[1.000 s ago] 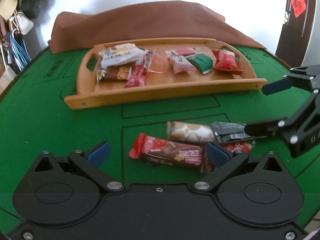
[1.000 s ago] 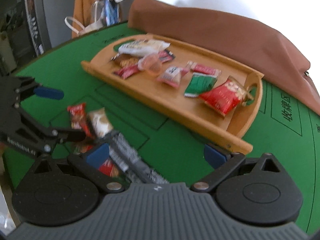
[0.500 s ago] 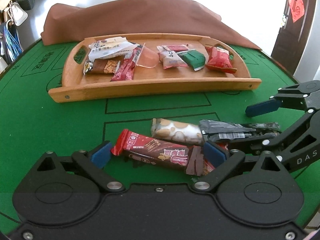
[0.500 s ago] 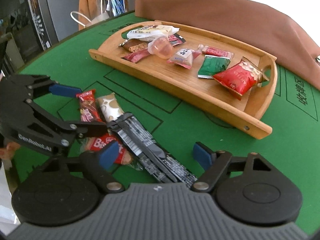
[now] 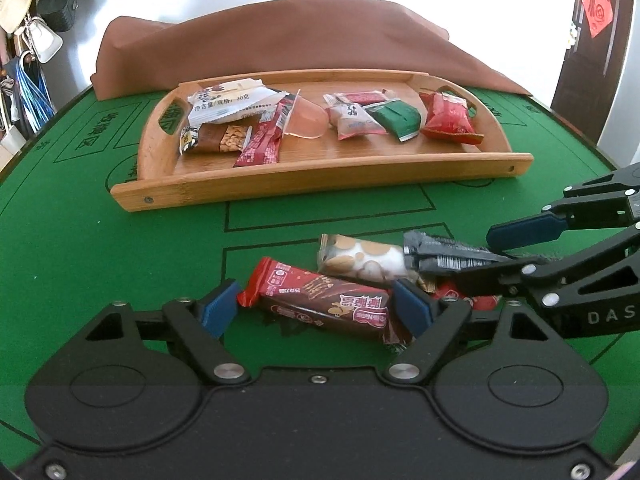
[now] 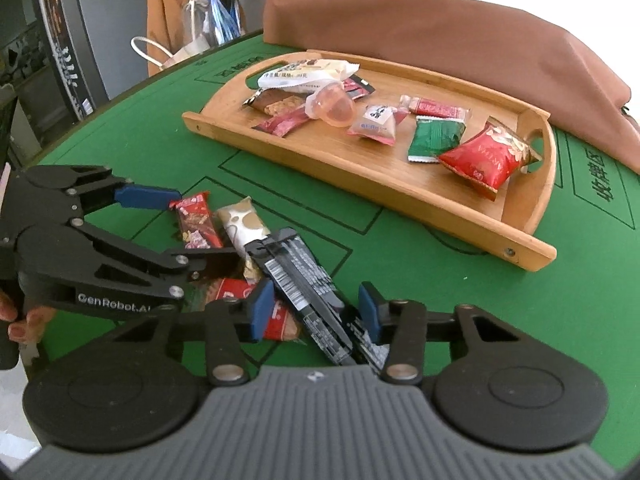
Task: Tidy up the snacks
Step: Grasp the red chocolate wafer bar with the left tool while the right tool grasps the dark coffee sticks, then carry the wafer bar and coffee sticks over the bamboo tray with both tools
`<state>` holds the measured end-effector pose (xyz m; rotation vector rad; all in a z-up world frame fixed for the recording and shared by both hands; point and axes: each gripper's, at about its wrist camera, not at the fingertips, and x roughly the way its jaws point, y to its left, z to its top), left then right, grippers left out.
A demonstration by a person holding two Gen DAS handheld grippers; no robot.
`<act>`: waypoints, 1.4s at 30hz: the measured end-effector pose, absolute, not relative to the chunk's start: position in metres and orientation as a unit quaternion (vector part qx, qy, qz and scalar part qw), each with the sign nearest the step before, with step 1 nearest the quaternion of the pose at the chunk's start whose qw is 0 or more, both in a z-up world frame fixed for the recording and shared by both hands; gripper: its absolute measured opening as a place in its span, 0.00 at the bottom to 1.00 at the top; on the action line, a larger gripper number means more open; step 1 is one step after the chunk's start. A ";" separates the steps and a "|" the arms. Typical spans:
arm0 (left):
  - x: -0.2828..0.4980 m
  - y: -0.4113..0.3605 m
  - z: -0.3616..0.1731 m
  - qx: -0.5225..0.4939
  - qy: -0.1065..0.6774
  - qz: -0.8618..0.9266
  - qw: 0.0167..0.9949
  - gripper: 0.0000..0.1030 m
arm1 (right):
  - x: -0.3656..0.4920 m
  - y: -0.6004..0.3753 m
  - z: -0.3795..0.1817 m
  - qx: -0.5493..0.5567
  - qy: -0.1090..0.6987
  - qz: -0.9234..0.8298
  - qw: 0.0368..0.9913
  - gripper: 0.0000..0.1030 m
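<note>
Closing on two of the loose snacks at once, both tools sit low over the small pile left on the green tabletop (image 5: 120, 248), nearest the cameras. The left tool (image 5: 316, 306) has the red-and-brown chocolate bar (image 5: 324, 300) lying lengthwise between its blue pads; the jaws are narrowing, one pad at each end of the wrapper, but a firm pinch is not yet evident, so I read it as not yet gripping. The right tool (image 6: 314, 310) straddles the long black snack packet (image 6: 304, 284); its jaws are closing too, with a gap visible on each side of the packet, so nothing is held there either. Just beyond lie a white-and-gold spotted packet (image 5: 366, 262) touching the black one, and a red wrapper (image 6: 240, 300) partly buried under the others. That makes four pieces I can count outside the tray.

Farther back, the wooden tray (image 5: 320, 178) already carries a spread of snacks: a large white packet (image 5: 228, 102), a peanut bar (image 5: 218, 140), a dark red stick (image 5: 260, 146), a clear jelly cup (image 5: 306, 122), a pink-and-white sweet (image 5: 356, 124), a green packet (image 5: 396, 120) and a red bag (image 5: 448, 118). A brown cloth (image 5: 304, 40) rises behind the tray.

By my judgement the job is well past halfway, with the two grasps, the carry and the two remaining packets left.
</note>
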<state>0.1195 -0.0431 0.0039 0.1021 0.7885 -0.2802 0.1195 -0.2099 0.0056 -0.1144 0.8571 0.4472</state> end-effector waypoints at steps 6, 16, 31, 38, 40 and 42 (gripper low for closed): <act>0.116 -0.037 0.007 0.048 0.385 -0.133 0.912 0.68 | 0.125 -0.203 0.006 -0.045 0.406 0.207 0.889 0.39; 0.113 -0.030 0.008 0.041 0.387 -0.126 0.912 0.66 | 0.132 -0.194 0.007 -0.039 0.402 0.210 0.890 0.54; 0.112 -0.030 0.011 0.044 0.385 -0.112 0.915 0.64 | 0.120 -0.193 0.008 -0.050 0.394 0.190 0.898 0.25; 0.114 -0.032 0.026 0.043 0.368 -0.112 0.922 0.64 | 0.126 -0.200 0.023 -0.022 0.389 0.179 0.904 0.21; 0.116 -0.033 0.030 0.044 0.364 -0.113 0.924 0.64 | 0.127 -0.202 0.026 -0.014 0.386 0.177 0.905 0.20; 0.118 -0.034 0.034 0.045 0.360 -0.113 0.925 0.64 | 0.128 -0.204 0.030 -0.007 0.381 0.175 0.908 0.19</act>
